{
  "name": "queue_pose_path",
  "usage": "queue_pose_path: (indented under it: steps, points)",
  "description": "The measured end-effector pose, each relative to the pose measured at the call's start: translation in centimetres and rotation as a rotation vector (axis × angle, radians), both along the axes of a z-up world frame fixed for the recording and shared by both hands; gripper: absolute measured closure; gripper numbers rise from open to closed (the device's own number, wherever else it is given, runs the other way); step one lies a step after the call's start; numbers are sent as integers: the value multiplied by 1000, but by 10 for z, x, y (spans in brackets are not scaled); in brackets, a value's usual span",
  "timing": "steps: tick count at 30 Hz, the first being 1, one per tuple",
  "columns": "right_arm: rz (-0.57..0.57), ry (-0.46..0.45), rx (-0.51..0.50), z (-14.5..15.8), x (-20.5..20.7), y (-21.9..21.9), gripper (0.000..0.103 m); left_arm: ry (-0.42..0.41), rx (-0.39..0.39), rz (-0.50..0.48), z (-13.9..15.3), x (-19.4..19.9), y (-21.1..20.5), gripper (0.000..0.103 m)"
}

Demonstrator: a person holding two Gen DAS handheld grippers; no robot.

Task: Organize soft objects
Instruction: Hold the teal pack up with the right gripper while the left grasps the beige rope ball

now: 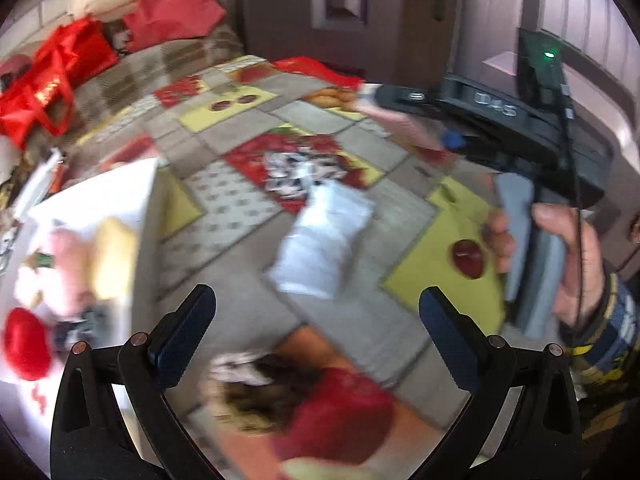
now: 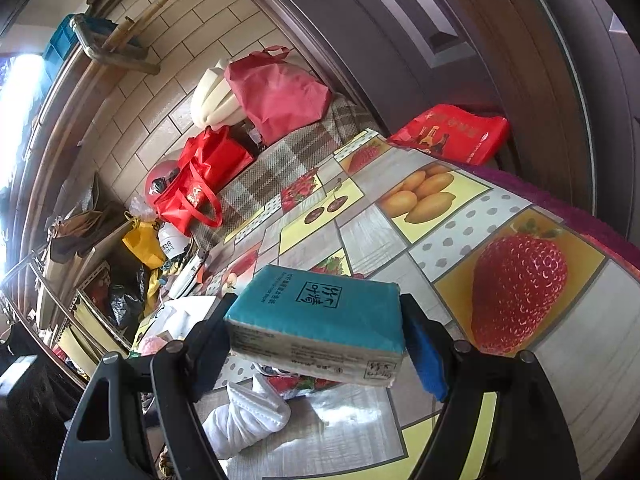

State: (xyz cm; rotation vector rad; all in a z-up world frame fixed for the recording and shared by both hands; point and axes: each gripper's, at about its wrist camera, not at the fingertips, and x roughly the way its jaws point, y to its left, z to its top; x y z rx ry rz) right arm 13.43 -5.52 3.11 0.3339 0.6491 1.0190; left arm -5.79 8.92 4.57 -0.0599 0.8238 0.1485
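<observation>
My right gripper (image 2: 316,336) is shut on a teal tissue pack (image 2: 320,320) and holds it above the fruit-print tablecloth (image 2: 440,220). A rolled white cloth (image 2: 248,416) lies on the table below it. My left gripper (image 1: 316,320) is open and empty above the table; the view is blurred. A white soft packet (image 1: 324,240) lies ahead of it. A red and brown soft thing (image 1: 320,412) lies between its fingers, lower down. A white box (image 1: 92,216) at the left holds pink, yellow and red soft items. The right gripper's body (image 1: 520,128) shows at the right, held by a hand.
Red bags (image 2: 200,184) (image 2: 276,92), a cream cushion (image 2: 212,100) and a red helmet (image 2: 160,184) pile up at the table's far end by a brick wall. Another red bag (image 2: 452,136) lies at the far edge by a door. Cluttered shelves (image 2: 80,300) stand at the left.
</observation>
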Motion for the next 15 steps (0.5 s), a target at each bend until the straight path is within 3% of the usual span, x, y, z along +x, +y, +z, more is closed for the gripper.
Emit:
queue_pose_path:
  steps: [5, 10, 11, 12, 15]
  points:
    - [9, 3, -1, -2, -1, 0, 23, 99, 27, -14, -14, -4, 11, 1]
    - [11, 10, -2, -3, 0, 1, 23, 142, 70, -64, -31, 2, -6, 1]
    - [11, 12, -2, -4, 0, 1, 23, 156, 82, -56, -36, 4, -7, 2]
    - [11, 13, -2, -4, 0, 1, 23, 165, 90, -51, -40, 5, -8, 11]
    - [11, 11, -3, -4, 0, 1, 23, 128, 5, -98, -33, 2, -12, 17]
